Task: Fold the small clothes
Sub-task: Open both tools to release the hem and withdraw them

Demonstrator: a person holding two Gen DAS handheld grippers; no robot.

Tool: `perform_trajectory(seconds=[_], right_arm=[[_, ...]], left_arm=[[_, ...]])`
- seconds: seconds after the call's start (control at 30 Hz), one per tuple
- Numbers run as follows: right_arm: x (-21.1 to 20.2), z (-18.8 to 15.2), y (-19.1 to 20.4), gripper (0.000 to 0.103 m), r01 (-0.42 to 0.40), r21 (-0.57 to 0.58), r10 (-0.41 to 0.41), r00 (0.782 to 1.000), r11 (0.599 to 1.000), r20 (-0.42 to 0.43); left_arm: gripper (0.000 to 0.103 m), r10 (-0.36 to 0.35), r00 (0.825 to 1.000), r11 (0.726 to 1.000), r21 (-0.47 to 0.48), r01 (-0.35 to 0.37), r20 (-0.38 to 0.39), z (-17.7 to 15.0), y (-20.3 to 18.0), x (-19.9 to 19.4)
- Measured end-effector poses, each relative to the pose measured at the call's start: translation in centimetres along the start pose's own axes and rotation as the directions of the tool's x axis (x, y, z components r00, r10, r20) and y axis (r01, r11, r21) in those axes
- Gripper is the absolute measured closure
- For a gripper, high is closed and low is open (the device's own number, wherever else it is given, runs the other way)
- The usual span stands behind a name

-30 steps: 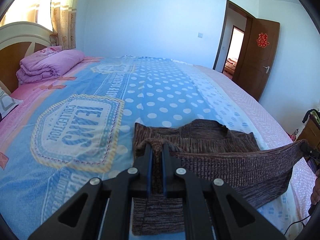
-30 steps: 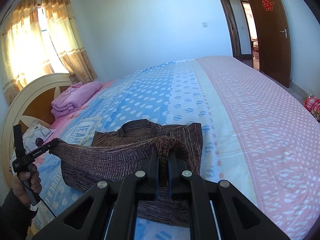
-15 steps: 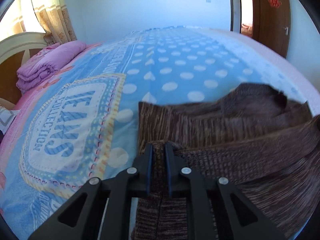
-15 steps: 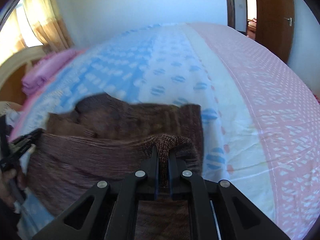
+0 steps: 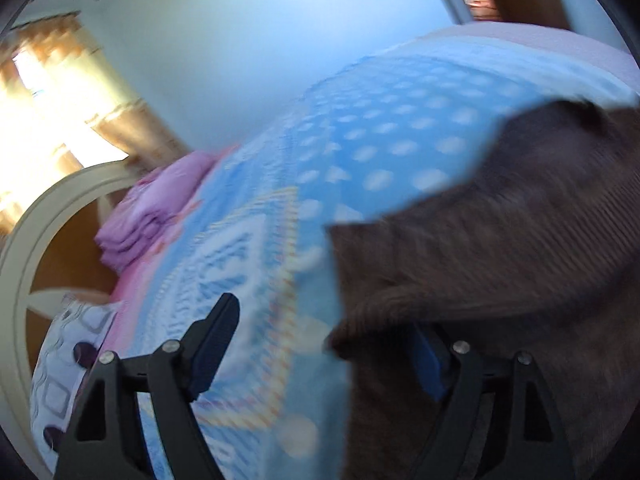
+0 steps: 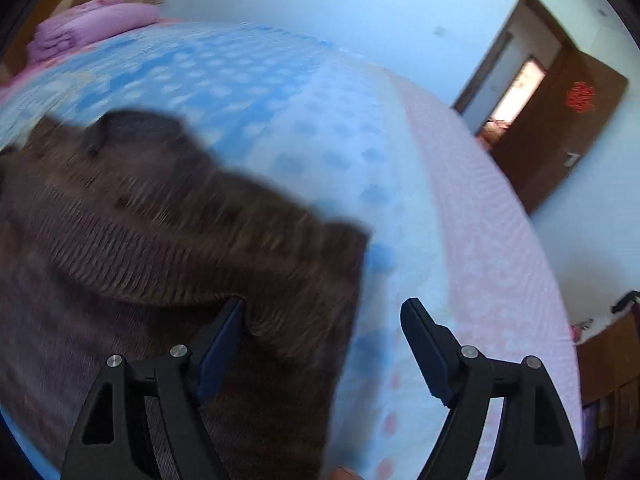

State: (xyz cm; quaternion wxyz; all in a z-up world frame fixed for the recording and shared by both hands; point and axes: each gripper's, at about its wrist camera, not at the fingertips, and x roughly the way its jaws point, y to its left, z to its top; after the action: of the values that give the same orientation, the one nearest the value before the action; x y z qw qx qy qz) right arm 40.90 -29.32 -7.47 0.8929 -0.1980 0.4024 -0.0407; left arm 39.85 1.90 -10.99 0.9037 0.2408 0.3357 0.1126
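Observation:
A brown knit sweater [image 5: 500,240] lies folded on the blue dotted bedcover [image 5: 360,140]. In the left wrist view its folded edge drapes over the right finger of my left gripper [image 5: 324,340]. Those jaws are opening wide, and the pads do not press the cloth. In the right wrist view the sweater [image 6: 160,220] fills the left side. Its near corner sags between the fingers of my right gripper [image 6: 324,320], close to the left pad. These jaws are opening too and are not pinching the cloth. Both views are tilted and blurred.
A folded pink quilt [image 5: 156,208] lies by the cream headboard [image 5: 24,248], with a patterned pillow [image 5: 68,360] below it. Curtains [image 5: 60,92] glow at the window. A brown door [image 6: 560,128] stands open beyond the bedcover's pink side [image 6: 500,280]. Dark furniture [image 6: 612,352] stands at the right.
Both grippers were shut on the sweater's lifted hem; they have sunk to the bed, rolled and let go. The hem now rests on the sweater's upper part.

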Motion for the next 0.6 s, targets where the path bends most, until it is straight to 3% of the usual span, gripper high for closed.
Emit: perform_trajectory(seconds=[0.07, 0.13, 0.3, 0.37, 0.43, 0.47, 0.5, 0.6], right_arm=[[-0.8, 2.1, -2.1, 0.023, 0.031, 0.093, -0.035, 0.998, 0.995, 0.052], [-1.5, 3.4, -4.3, 0.023, -0.001, 0.192, -0.016, 0.996, 0.981, 0.086], [-2.4, 1.8, -5.3, 0.023, -0.073, 0.192, 0.053, 0.993, 0.979, 0.107], [-2.7, 0.2, -3.4, 0.023, -0.205, 0.109, 0.197, 0.977, 0.973, 0.079], [-2.4, -0.8, -0.6, 0.023, -0.261, -0.023, 0.262, 0.965, 0.965, 0.017], [-2.4, -1.5, 1.4, 0.023, -0.228, -0.128, 0.23, 0.973, 0.965, -0.002], [-2.2, -2.0, 3.3, 0.023, -0.141, -0.228, 0.144, 0.99, 0.963, -0.004], [-0.8, -1.0, 4.8, 0.023, -0.062, -0.284, 0.062, 0.998, 0.957, -0.01]], left_arm=[[0.018, -0.007, 0.999, 0.994, -0.107, 0.003, -0.038, 1.7, 2.5, 1.2], [0.002, -0.022, 0.998, 0.988, -0.152, 0.012, -0.062, 2.3, 3.9, 2.1], [0.0, -0.028, 0.995, 0.995, -0.1, 0.019, -0.093, 0.6, 3.9, 3.1], [0.0, -0.033, 0.995, 0.998, -0.063, 0.027, -0.091, -0.2, 3.0, 3.2], [0.0, -0.033, 0.996, 0.999, -0.039, 0.029, -0.087, -0.4, 2.1, 3.1], [0.0, -0.034, 0.996, 0.999, -0.037, 0.031, -0.088, -0.2, 1.8, 3.1], [0.0, -0.038, 0.995, 0.999, -0.039, 0.034, -0.092, 0.0, 1.6, 3.1], [0.0, -0.05, 0.992, 0.998, -0.049, 0.045, -0.118, 1.1, 1.4, 3.7]])
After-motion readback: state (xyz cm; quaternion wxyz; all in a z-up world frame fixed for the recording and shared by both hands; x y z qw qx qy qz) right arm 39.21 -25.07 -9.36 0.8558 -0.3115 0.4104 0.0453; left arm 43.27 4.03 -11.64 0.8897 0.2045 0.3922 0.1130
